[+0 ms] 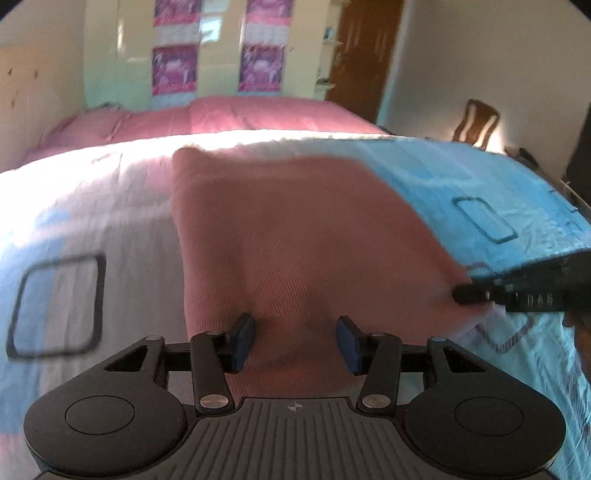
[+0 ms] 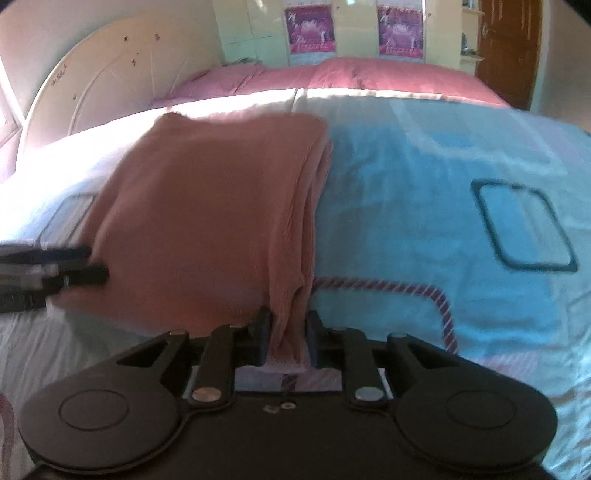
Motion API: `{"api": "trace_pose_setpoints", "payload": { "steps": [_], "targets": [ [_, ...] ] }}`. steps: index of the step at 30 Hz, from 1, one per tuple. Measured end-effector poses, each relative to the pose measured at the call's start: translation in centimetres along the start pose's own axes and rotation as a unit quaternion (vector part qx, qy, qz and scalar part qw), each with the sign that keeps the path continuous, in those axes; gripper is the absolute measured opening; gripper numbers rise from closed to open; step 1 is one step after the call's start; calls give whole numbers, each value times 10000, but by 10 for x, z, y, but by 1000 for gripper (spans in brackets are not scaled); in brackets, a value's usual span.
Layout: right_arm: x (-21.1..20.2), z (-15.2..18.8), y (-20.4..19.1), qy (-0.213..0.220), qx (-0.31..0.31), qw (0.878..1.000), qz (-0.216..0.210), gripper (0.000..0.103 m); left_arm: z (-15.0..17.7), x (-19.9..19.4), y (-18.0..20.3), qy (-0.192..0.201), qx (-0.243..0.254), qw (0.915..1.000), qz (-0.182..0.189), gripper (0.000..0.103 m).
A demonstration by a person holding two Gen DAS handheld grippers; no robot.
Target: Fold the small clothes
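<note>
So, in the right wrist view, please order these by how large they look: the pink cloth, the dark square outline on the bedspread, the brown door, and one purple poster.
1. pink cloth
2. square outline
3. door
4. poster

The cloth lies nearest the camera, so it looks bigger; the door is cut off at the top.

The cloth (image 1: 295, 236) lies on the bed (image 1: 92, 206), stretching forward from both grippers. The left gripper (image 1: 295, 341) sits at its near edge, cloth between the fingers. The right gripper (image 2: 287, 332) sits at the cloth's near right corner, a bunched fold between its fingers. Each gripper shows at the other's side. Behind the cloth lies a blanket (image 2: 369, 74); beyond it, a door (image 2: 509, 51).
</note>
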State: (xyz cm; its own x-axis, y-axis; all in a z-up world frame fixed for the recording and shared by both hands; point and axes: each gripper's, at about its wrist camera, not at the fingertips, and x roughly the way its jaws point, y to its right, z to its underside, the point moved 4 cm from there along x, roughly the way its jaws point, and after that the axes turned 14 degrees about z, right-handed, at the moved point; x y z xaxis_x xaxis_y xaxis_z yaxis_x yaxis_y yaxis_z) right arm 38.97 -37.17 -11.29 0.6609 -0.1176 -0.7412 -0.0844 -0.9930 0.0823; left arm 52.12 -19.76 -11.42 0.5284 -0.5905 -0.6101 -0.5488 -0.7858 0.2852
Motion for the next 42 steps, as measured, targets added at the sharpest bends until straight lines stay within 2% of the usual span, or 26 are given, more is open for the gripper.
{"api": "trace_pose_setpoints", "payload": {
  "steps": [2,3,7,9,12,14,15,16,17,20,22,23,24,26,27,30,32,33,36,37,38,39,40,41,42],
  "targets": [
    [-11,-18,1,362,5,9993,-34,20,-20,-6,-10,309,-49,9995,65,50],
    [-12,-28,-1,535,-47,9986,4,20,-34,-5,-17,399,-64,9992,-28,50],
    [8,-80,-13,887,-60,9960,-34,19,-85,11,-53,769,-249,9965,-229,50],
    [29,-105,-23,905,-50,9958,-89,18,-102,26,-69,763,-414,9961,-134,50],
    [63,-125,-36,806,-77,9966,-116,19,-106,54,-83,493,-551,9973,39,50],
    [83,-127,-43,707,-213,9972,-70,15,-94,79,-92,173,-789,9967,108,50],
    [97,-121,-45,451,-384,9982,117,13,-85,90,-96,-14,-884,9961,39,49],
    [109,-115,-47,244,-494,9982,235,13,-79,91,-95,149,-837,9964,57,49],
    [110,-113,-47,397,-503,9977,238,13,-77,91,-94,201,-811,9965,46,49],
    [105,-110,-47,443,-525,9973,265,13,-79,86,-86,235,-678,9974,-101,50],
    [98,-111,-42,506,-381,9977,226,18,-81,73,-76,389,-452,9979,-239,50],
    [90,-112,-37,652,-240,9973,231,25,-80,66,-70,474,-327,9979,-294,50],
    [83,-111,-33,764,-170,9967,221,27,-80,63,-68,461,-253,9981,-336,50],
    [82,-106,-30,753,-231,9966,225,21,-76,75,-69,35,-68,9982,-595,50],
    [93,-101,-31,552,-352,9973,328,21,-73,80,-67,-51,100,9976,-682,50],
    [98,-101,-40,586,-659,9946,547,21,-78,85,-58,-205,470,9942,-943,50],
    [90,-106,-42,622,-689,9941,566,21,-87,75,-55,6,466,9956,-814,50],
    [82,-110,-41,777,-585,9943,445,20,-92,72,-57,135,420,9965,-715,50],
    [80,-126,-44,1030,-554,9925,365,19,-102,76,-69,172,220,9975,-649,50],
    [85,-131,-45,998,-564,9926,409,19,-104,83,-75,62,85,9978,-658,50],
    [95,-136,-44,857,-523,9939,466,18,-101,94,-84,-221,-89,9976,-657,50],
    [107,-136,-43,618,-540,9950,573,19,-99,99,-88,-278,-95,9978,-600,53],
    [120,-132,-42,348,-638,9954,625,20,-99,98,-88,-240,-91,9979,-598,53],
    [122,-130,-43,397,-724,9947,611,20,-100,93,-87,-211,-129,9980,-585,53],
    [117,-129,-42,426,-757,9945,589,23,-100,84,-84,-110,-115,9983,-553,59]
  ]
}}
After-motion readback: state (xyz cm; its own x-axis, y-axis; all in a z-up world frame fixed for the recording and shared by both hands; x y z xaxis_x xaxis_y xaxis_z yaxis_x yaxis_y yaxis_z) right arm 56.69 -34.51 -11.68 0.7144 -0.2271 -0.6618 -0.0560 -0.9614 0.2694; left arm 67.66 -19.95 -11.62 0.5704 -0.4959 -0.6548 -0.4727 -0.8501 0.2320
